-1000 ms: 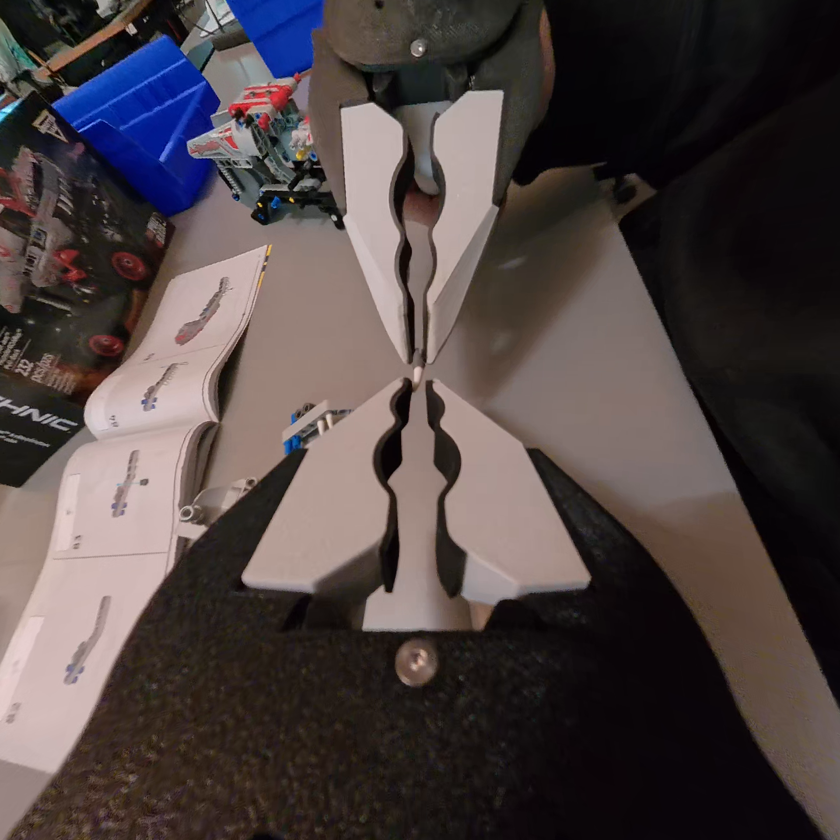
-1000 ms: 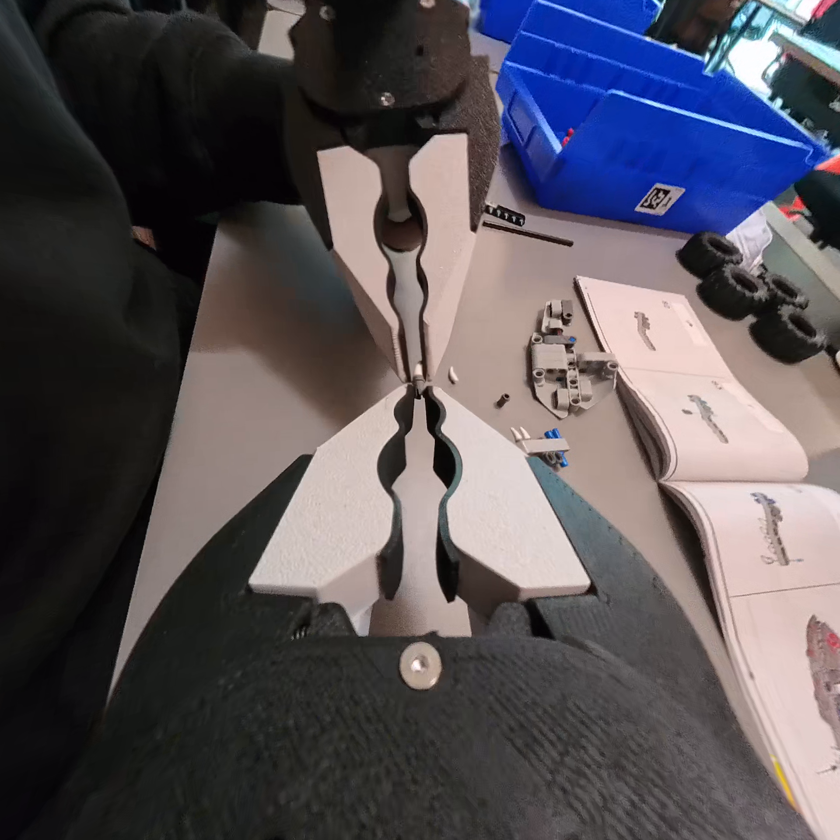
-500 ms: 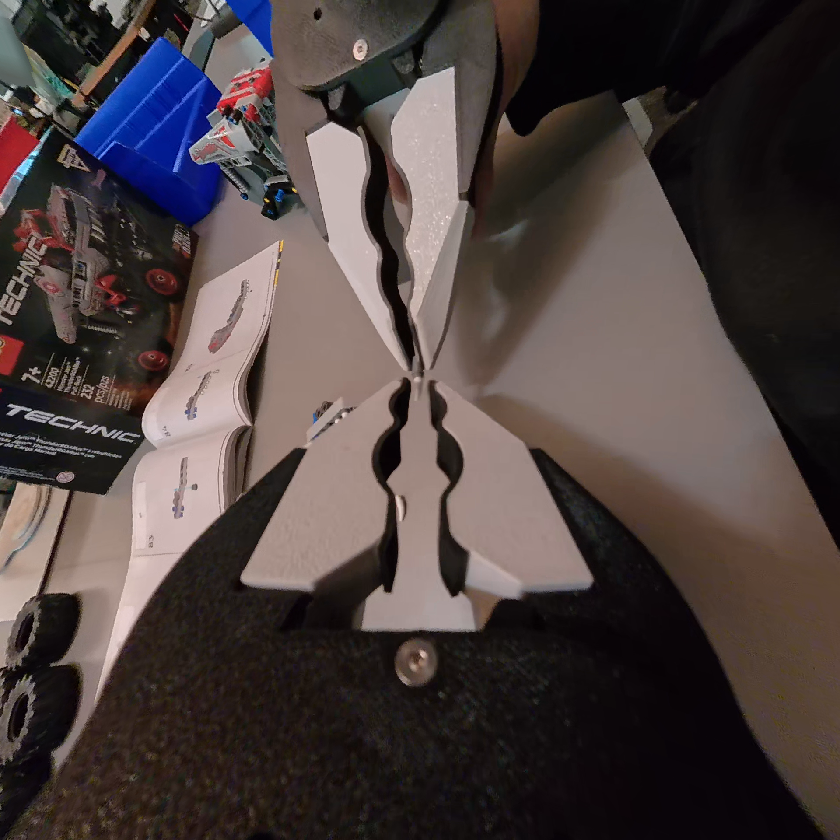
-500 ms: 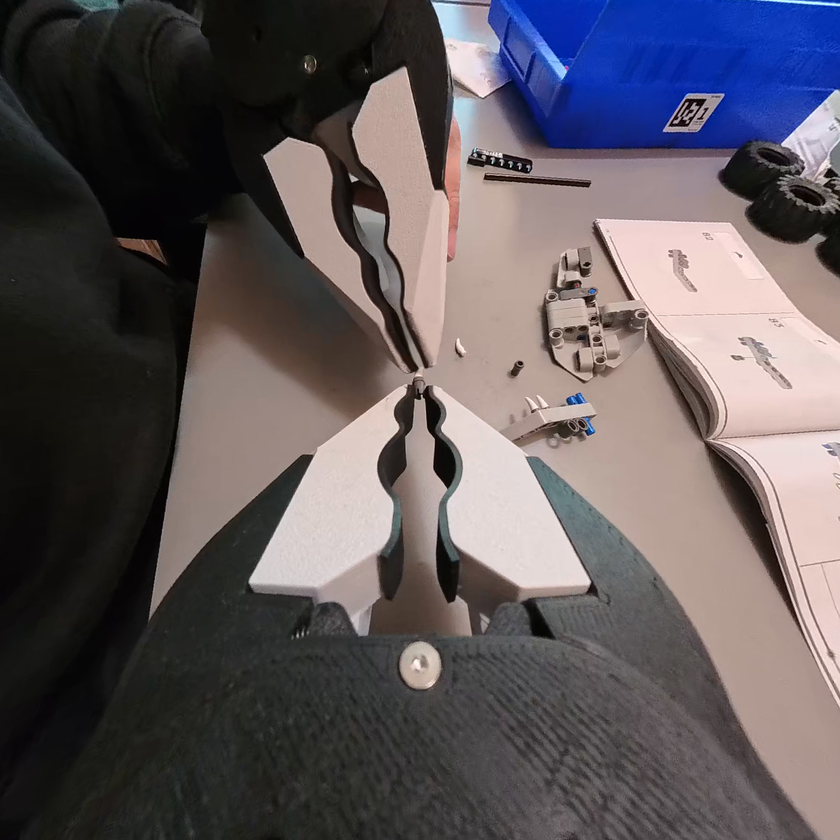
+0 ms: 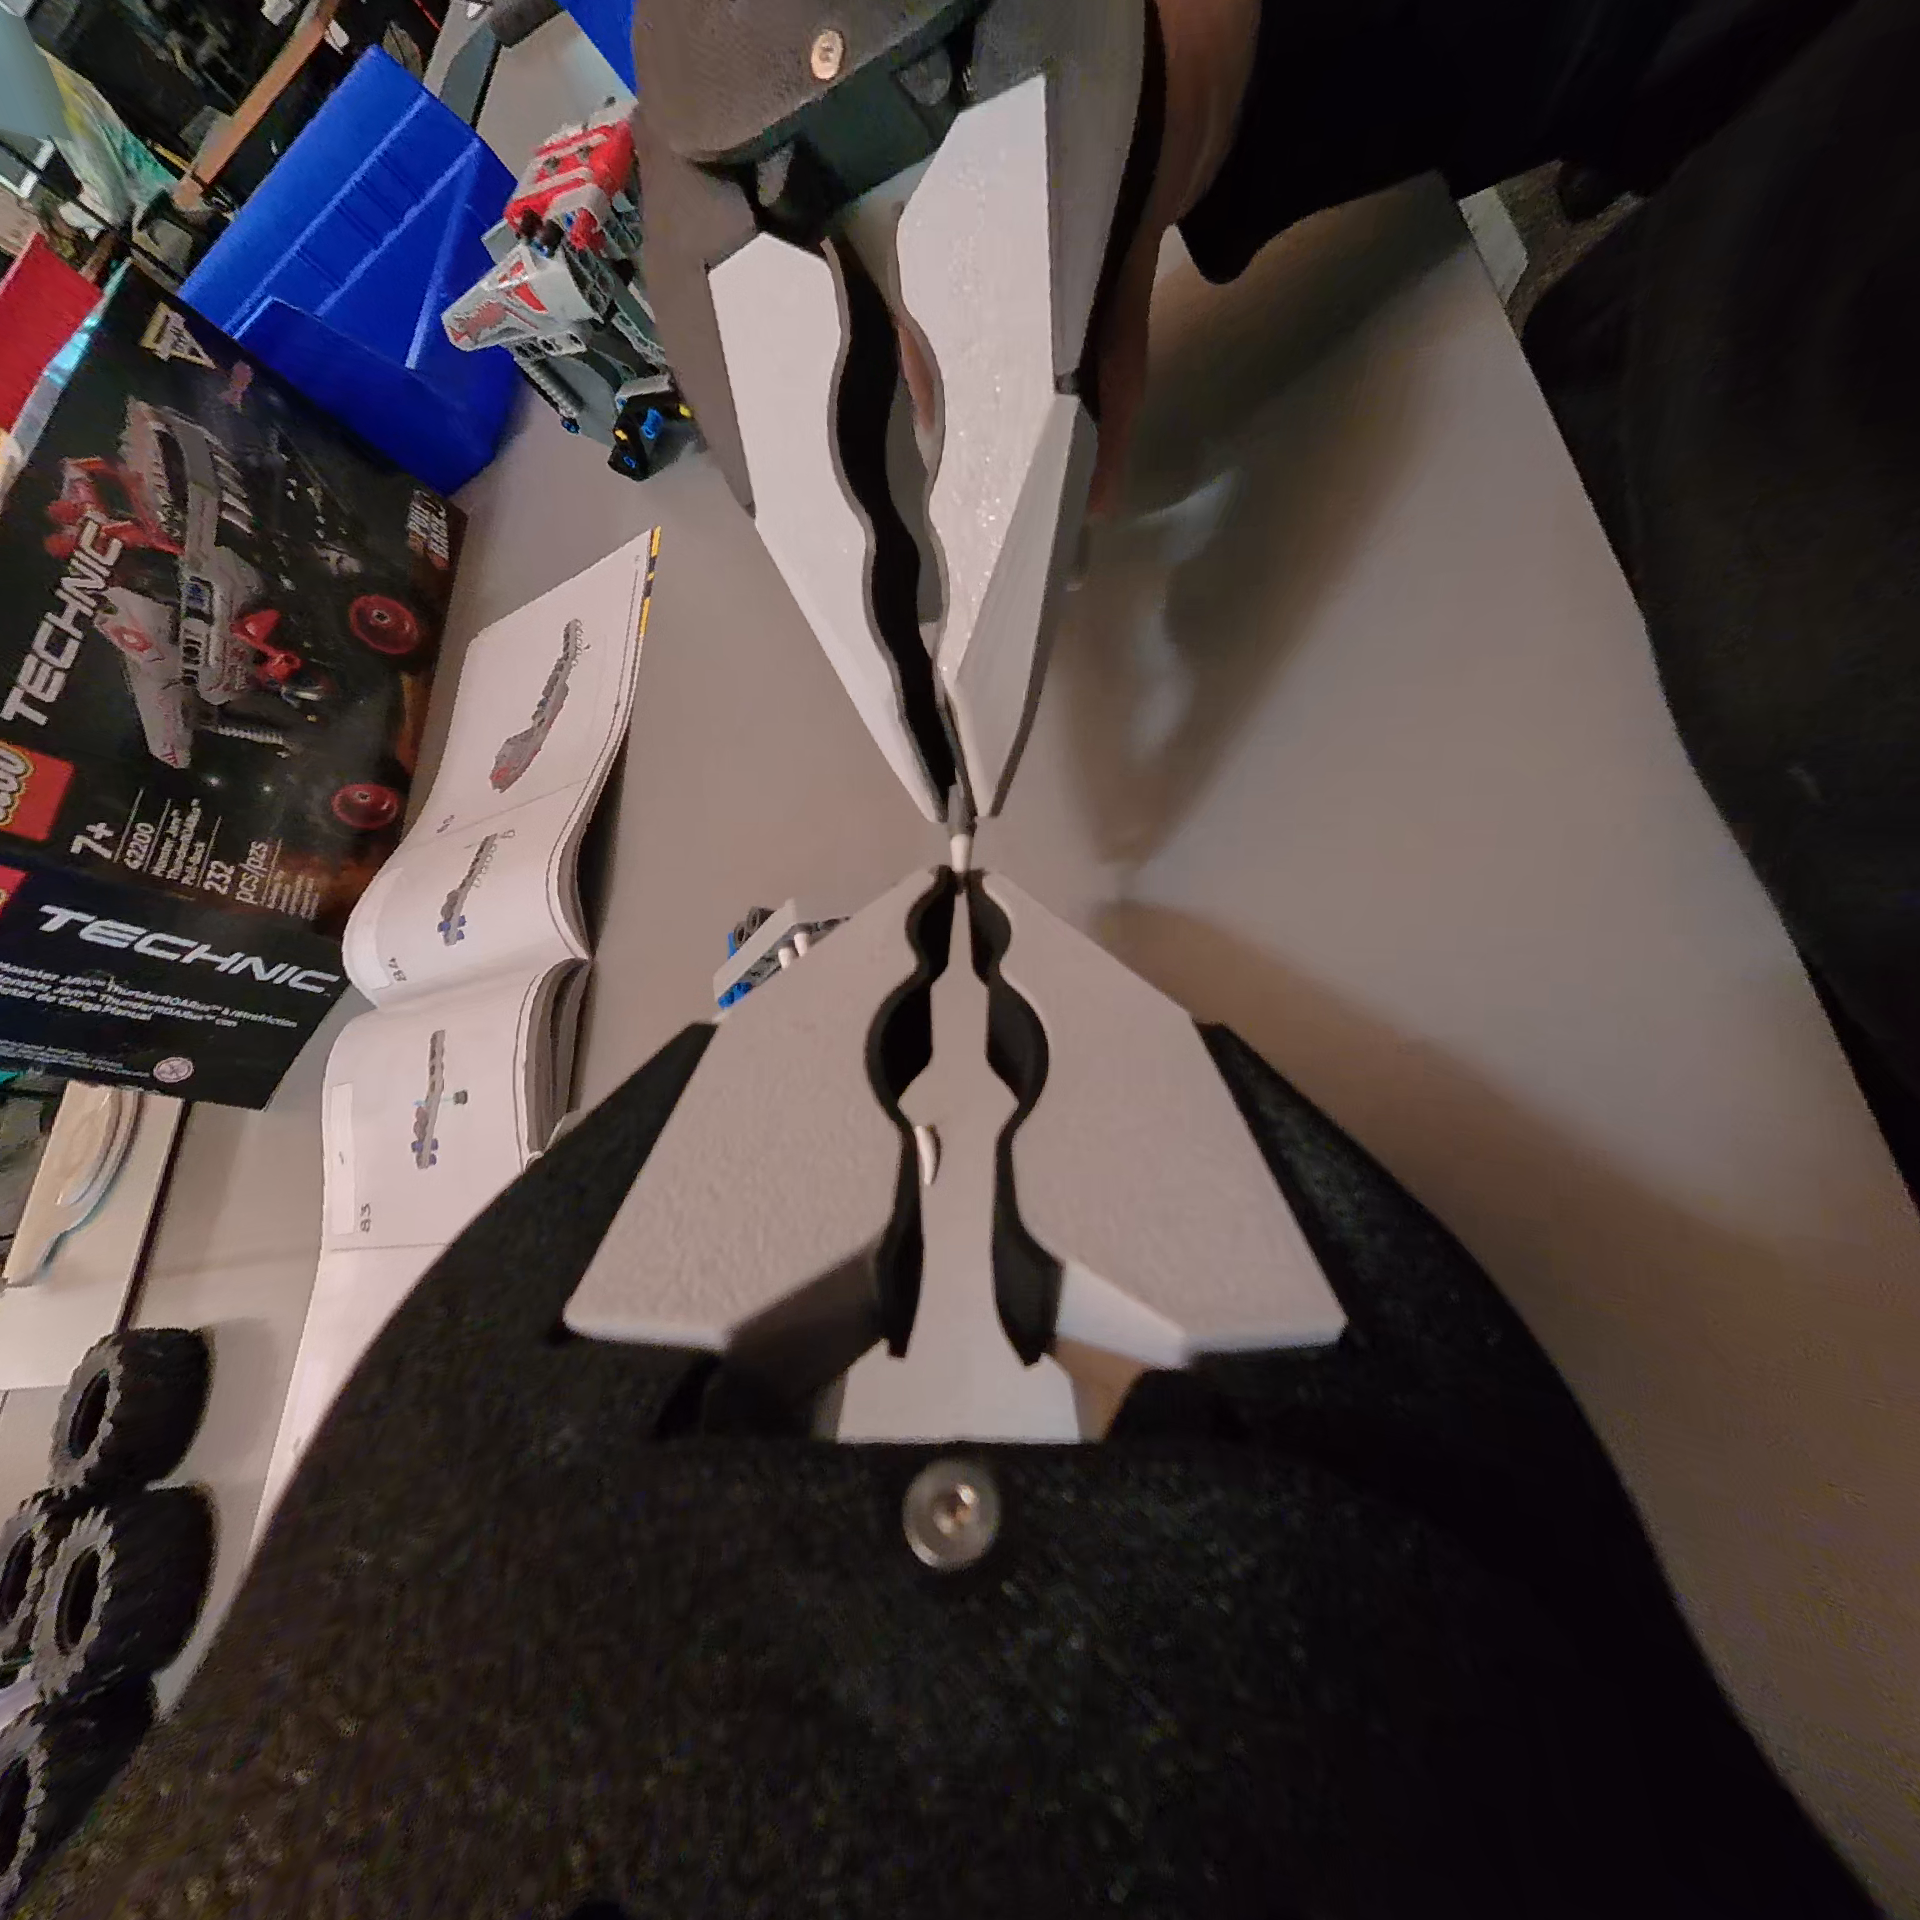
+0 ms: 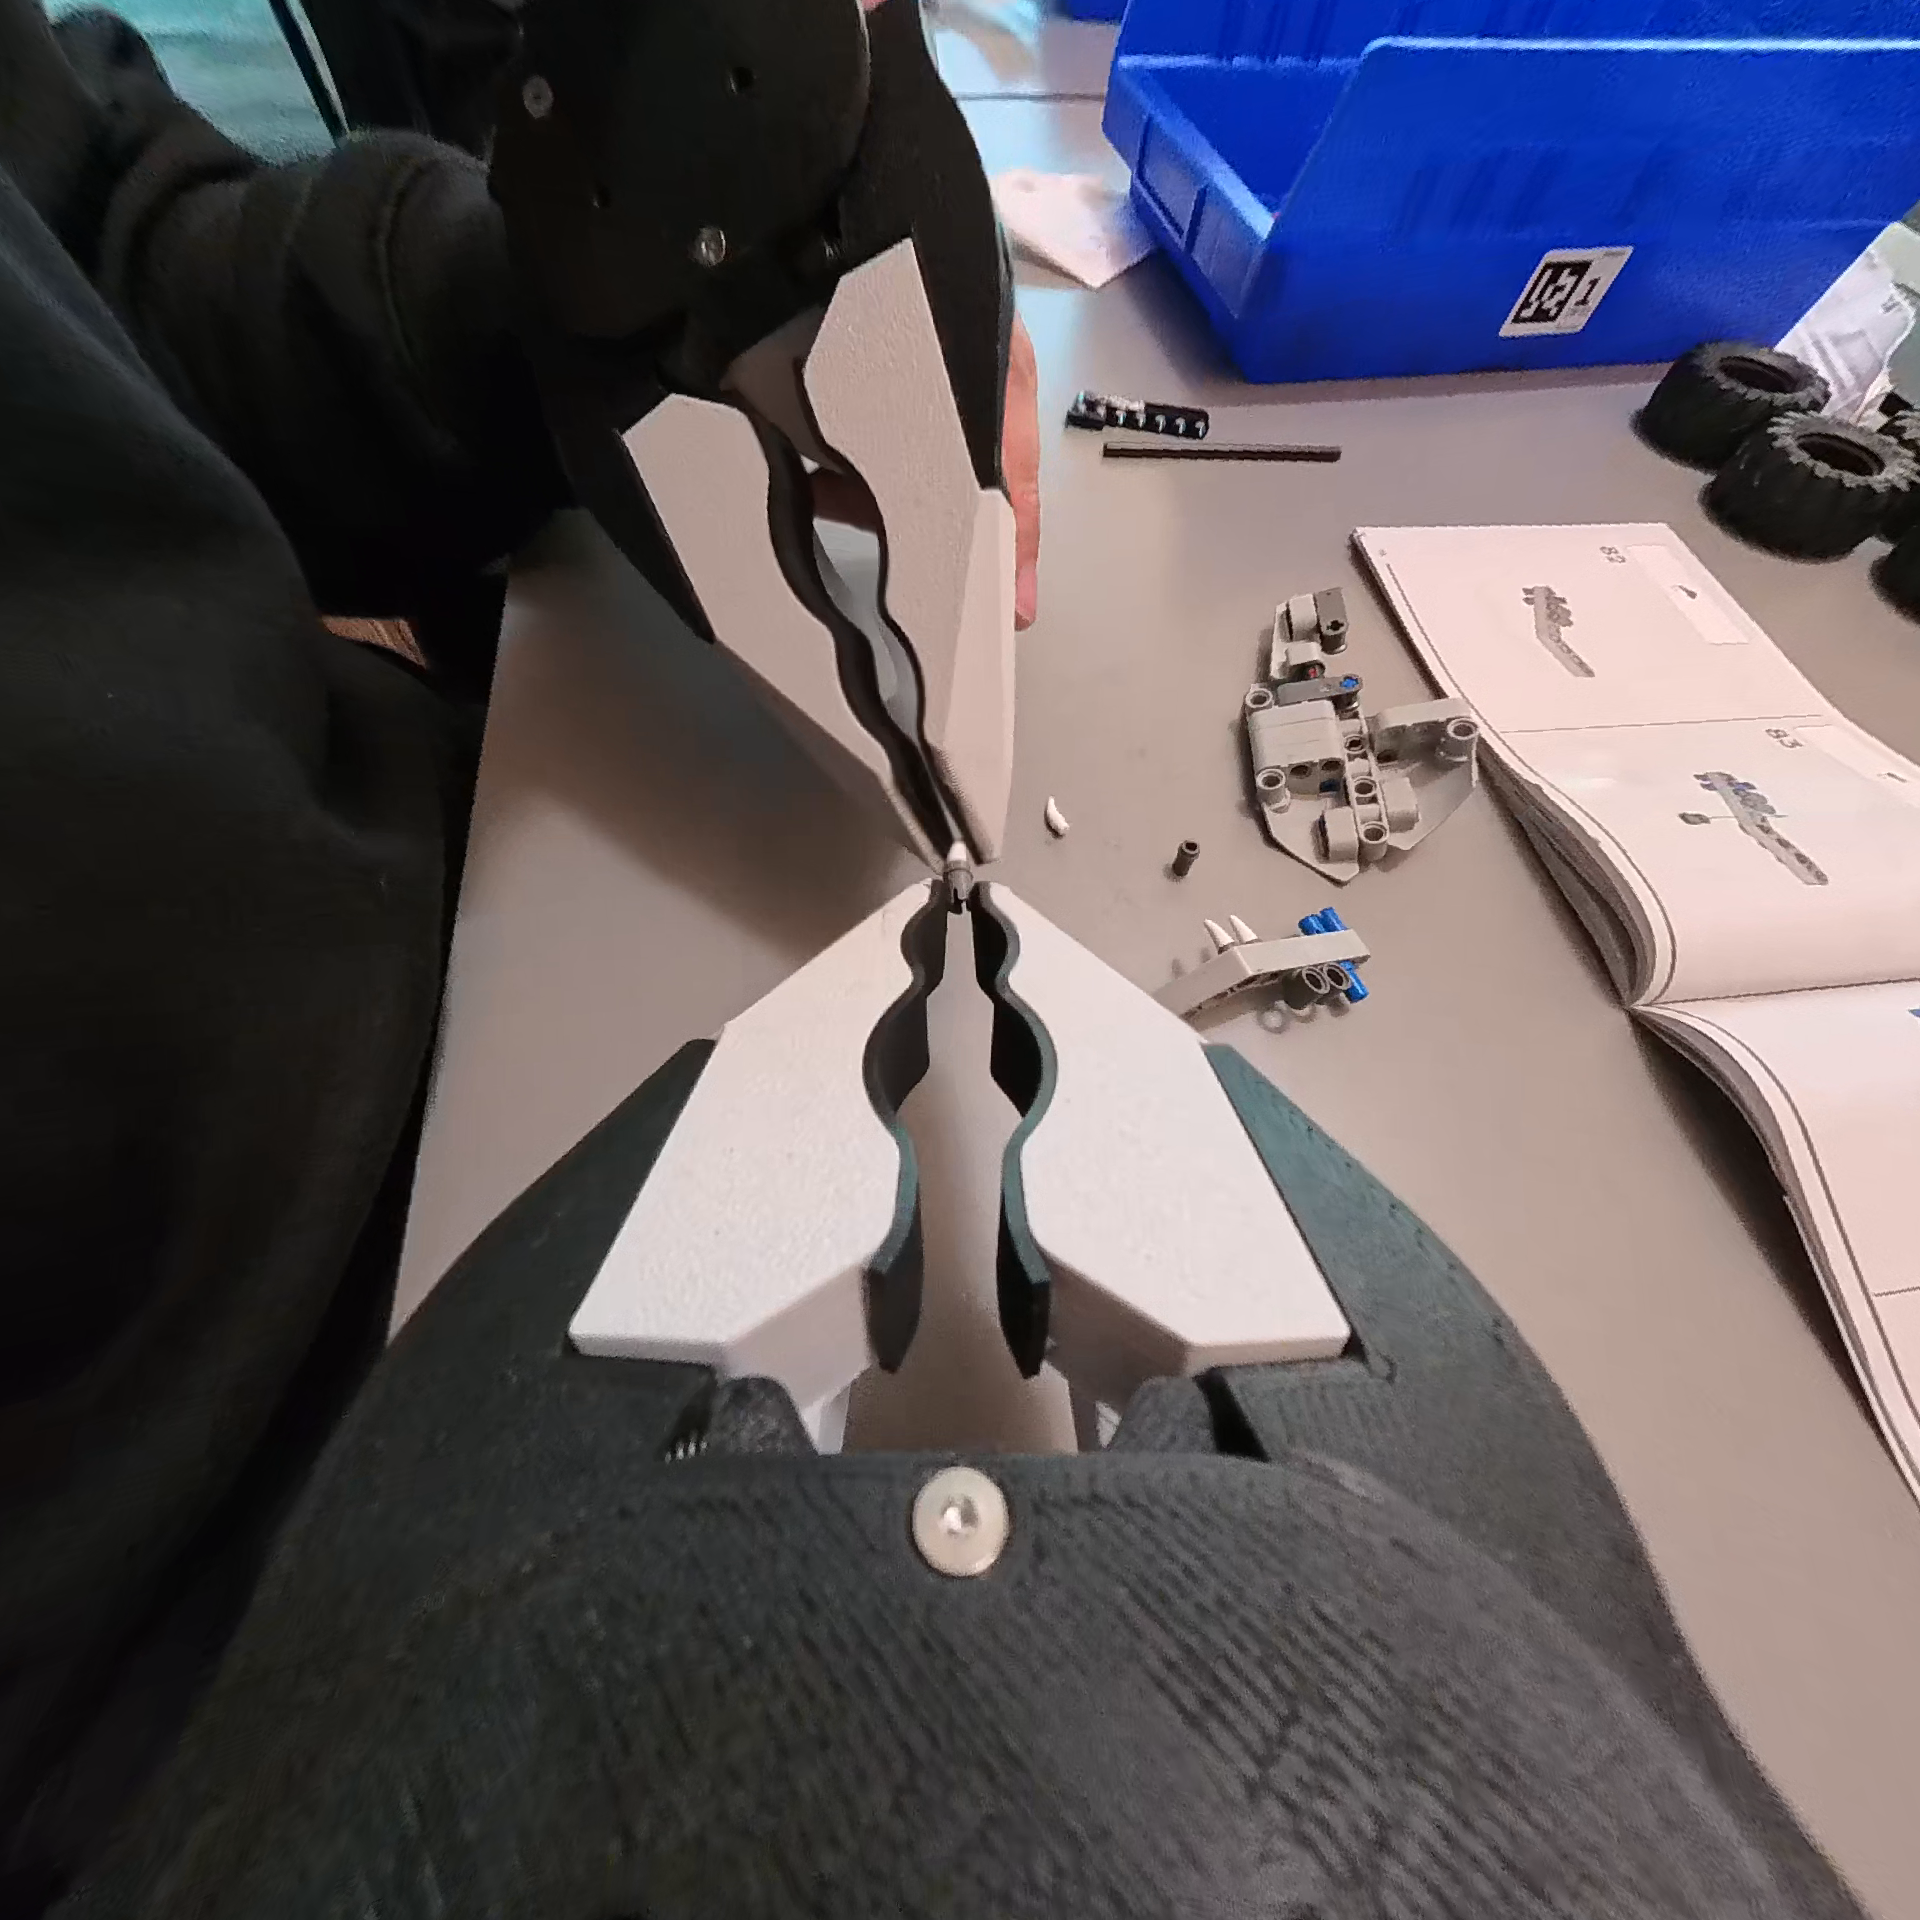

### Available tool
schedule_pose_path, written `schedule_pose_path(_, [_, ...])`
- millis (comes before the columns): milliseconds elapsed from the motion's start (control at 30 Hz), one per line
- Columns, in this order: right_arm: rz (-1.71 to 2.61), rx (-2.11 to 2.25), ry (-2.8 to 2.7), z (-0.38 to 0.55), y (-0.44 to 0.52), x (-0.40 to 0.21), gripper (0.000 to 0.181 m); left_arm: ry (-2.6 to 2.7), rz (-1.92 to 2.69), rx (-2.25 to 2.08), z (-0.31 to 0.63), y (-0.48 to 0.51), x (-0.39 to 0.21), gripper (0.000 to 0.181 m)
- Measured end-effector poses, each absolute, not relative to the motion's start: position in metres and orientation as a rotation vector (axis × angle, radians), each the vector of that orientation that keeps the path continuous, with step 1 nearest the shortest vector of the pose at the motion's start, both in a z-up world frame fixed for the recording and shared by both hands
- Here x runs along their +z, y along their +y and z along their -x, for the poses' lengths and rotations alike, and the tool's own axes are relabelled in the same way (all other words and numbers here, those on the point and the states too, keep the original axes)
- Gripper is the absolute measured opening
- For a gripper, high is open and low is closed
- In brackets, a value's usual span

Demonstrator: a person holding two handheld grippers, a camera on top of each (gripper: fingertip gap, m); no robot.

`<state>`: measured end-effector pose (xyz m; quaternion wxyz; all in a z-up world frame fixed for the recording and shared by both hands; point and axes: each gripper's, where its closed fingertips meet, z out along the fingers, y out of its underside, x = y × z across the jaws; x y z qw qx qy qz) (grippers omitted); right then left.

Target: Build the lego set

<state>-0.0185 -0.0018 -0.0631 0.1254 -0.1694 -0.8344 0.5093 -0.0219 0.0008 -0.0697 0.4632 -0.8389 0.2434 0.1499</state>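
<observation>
My left gripper (image 5: 956,883) is shut on a small white tooth piece (image 5: 961,850) that sticks out of its tips. My right gripper (image 6: 956,896) is shut on a tiny dark grey connector (image 6: 958,883). The two grippers meet tip to tip above the grey table, and the tooth (image 6: 956,857) touches the connector. The right gripper (image 5: 961,805) comes in from the top of the left wrist view, and the left gripper (image 6: 951,840) from the top of the right wrist view. A grey beam with white teeth and blue pins (image 6: 1278,961) lies on the table nearby.
A larger grey assembly (image 6: 1340,758), a loose white tooth (image 6: 1057,816) and a dark connector (image 6: 1184,857) lie by the open instruction booklet (image 6: 1662,727). Blue bins (image 6: 1507,187), black tyres (image 6: 1787,447), a black beam (image 6: 1138,416), the set box (image 5: 177,675) and a part-built vehicle (image 5: 582,301) stand farther off. Only a small space, under 4 cm, lies between the two pairs of fingers.
Both grippers have tilted and twisted against each other while their tips stayed together. Both stay shut on their pieces.
</observation>
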Motion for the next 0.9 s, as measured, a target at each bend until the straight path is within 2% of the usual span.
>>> schedule_pose_path(167, [0.494, 1.516, -2.422, 0.017, -0.004, -0.063, 0.003, 0.614, 2.068, 0.403, 0.023, -0.001, -0.069, 0.000])
schedule_pose_path(367, [0.444, 1.354, -2.462, 0.018, -0.005, -0.074, 0.002, 0.646, 2.078, 0.448, 0.021, 0.003, -0.070, 0.000])
schedule_pose_path(500, [0.461, 1.185, -2.528, 0.020, -0.005, -0.099, 0.002, 0.730, 2.201, 0.535, 0.024, 0.003, -0.093, 0.000])
schedule_pose_path(633, [0.482, 1.134, -2.559, 0.019, -0.002, -0.108, 0.003, 0.639, 2.206, 0.386, 0.022, -0.001, -0.103, 0.000])
schedule_pose_path(767, [0.490, 1.134, -2.581, 0.019, -0.005, -0.110, 0.003, 0.600, 2.167, 0.315, 0.021, -0.004, -0.094, 0.009])
schedule_pose_path(900, [0.493, 1.139, -2.587, 0.021, -0.008, -0.110, 0.003, 0.637, 2.189, 0.299, 0.019, -0.005, -0.096, 0.004])
